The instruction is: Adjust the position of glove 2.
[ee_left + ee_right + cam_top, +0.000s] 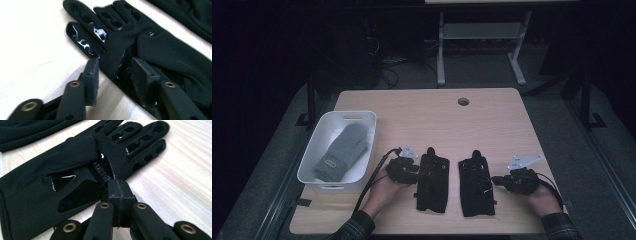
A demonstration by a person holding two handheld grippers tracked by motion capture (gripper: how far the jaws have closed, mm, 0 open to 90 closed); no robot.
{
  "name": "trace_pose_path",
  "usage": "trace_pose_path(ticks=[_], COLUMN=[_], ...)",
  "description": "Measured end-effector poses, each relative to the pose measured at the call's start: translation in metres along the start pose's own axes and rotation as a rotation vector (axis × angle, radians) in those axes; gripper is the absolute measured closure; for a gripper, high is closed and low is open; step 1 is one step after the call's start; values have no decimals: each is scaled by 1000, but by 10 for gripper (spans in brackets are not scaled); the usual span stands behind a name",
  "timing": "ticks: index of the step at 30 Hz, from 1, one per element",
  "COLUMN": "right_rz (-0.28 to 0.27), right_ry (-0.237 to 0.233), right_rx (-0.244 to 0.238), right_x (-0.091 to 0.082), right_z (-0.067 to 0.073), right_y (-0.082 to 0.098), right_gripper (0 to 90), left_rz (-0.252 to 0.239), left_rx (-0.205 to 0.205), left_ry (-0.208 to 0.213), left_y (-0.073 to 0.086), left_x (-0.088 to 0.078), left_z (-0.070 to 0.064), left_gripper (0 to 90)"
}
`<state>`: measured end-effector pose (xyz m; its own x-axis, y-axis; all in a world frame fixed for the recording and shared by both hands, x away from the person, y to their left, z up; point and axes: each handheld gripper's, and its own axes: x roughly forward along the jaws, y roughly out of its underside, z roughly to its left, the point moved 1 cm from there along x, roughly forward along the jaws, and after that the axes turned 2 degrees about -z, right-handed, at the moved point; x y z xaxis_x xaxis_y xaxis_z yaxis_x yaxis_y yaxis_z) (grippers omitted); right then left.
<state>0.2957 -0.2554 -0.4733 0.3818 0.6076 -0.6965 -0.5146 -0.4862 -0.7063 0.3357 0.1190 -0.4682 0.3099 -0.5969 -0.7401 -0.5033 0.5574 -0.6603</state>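
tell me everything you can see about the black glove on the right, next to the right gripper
The right black glove lies flat on the light wooden table, fingers pointing away from the person, cuff toward them. It looks like thin matte stretch fabric with glossy black patches on the palm and small openings along the fingers. It sits beside the left black glove, with a strip of bare table between them. The right gripper, jaws shut, has its tip at the glove's outer edge near the thumb; whether fabric is pinched cannot be told.
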Motion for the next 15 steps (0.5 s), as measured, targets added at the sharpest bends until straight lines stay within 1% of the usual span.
trace_pose_path(ticks=[1,2,4,6,7,8,10,11,13,14,15], right_rz=[-1,8,13,14,19,20,21,23,20,21,21], right_ry=[-8,-11,-18,-25,-28,-29,-35,-40,-40,-41,-39], right_rx=[-2,5,-7,-11,-8,-7,-7,-6,-17,-20,-24], right_x=[1,1,3,5,5,6,6,6,7,8,9], right_z=[1,2,3,3,4,4,6,7,7,7,8], right_y=[0,0,-1,-2,-2,-2,-3,-3,-3,-4,-4], right_gripper=[900,900,900,900,900,900,900,900,900,900,900], left_rz=[1,-6,-6,-15,-28,-30,-27,-44,-63,-79,-80], left_rx=[5,-1,6,-16,-34,-45,-48,-67,-72,-82,-81], left_ry=[1,1,17,32,37,37,39,37,32,31,33], left_y=[0,0,0,-1,-1,-2,-2,-2,-3,-5,-5], left_x=[0,1,1,1,2,2,1,0,-2,-4,-5], left_z=[-1,-2,-2,-2,-3,-2,-1,-1,-1,-1,0], left_gripper=[621,653,744,828,857,863,871,873,876,877,877])
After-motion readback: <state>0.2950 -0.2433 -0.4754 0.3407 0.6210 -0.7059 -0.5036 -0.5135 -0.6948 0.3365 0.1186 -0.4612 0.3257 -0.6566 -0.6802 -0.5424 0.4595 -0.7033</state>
